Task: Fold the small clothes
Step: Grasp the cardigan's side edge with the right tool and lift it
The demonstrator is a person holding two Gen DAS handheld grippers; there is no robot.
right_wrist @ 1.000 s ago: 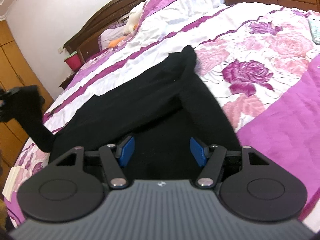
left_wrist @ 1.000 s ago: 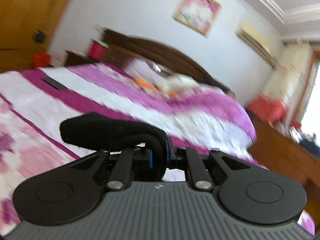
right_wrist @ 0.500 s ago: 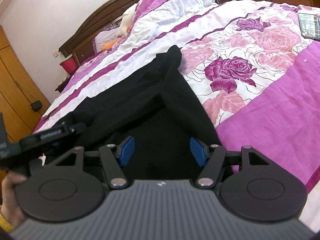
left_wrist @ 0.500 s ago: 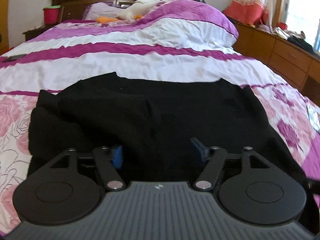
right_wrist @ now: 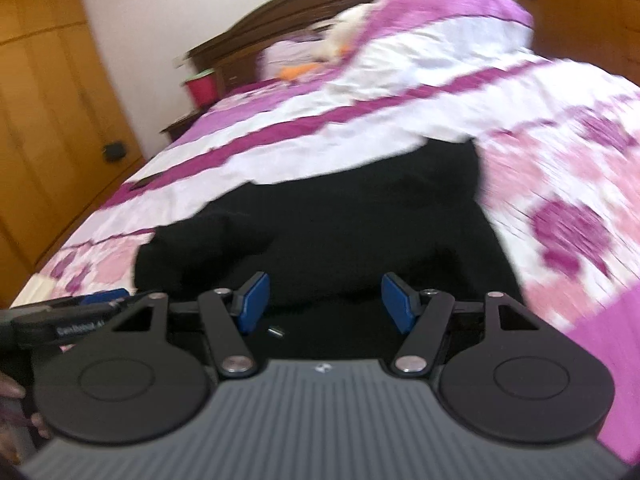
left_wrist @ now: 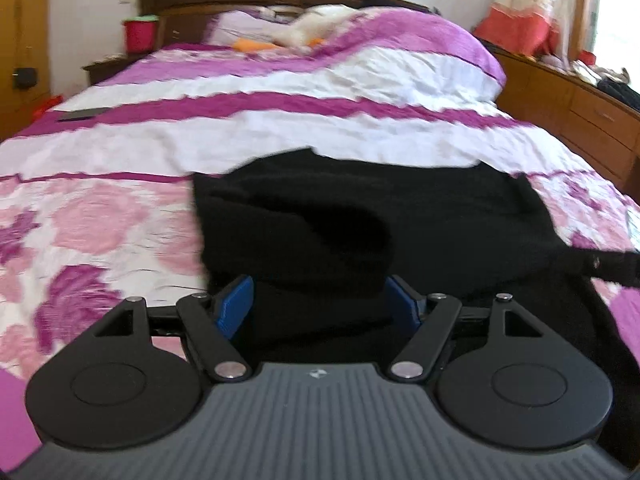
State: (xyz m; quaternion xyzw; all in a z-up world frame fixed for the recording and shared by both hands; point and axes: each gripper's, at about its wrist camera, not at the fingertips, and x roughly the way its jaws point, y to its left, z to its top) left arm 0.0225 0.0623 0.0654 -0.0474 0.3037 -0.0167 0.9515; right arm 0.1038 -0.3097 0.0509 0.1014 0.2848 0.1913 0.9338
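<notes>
A black garment (left_wrist: 420,216) lies spread on the bed, its left sleeve folded in over the body as a rounded lump. My left gripper (left_wrist: 320,300) hovers low over the garment's near edge. It is open, and the folded cloth sits between the blue pads (left_wrist: 236,304) without being pinched. In the right wrist view the same garment (right_wrist: 360,220) fills the middle. My right gripper (right_wrist: 326,302) is open just above it, holding nothing. Each gripper shows in the other's view: the left gripper (right_wrist: 60,320) at the left edge, the right gripper (left_wrist: 600,266) at the right edge.
The bedcover (left_wrist: 100,240) is pink, purple and white with a flower print. Pillows and a white soft toy (left_wrist: 308,30) lie by the dark headboard. A red cup (left_wrist: 140,34) stands on the nightstand, and a dark flat device (left_wrist: 80,114) lies at the bed's left. Wooden drawers (left_wrist: 580,112) line the right side.
My left gripper held the black sleeve up a second ago; it has since opened, dropped the sleeve onto the garment and sunk low over it. The right gripper stayed open and shifted sideways.
</notes>
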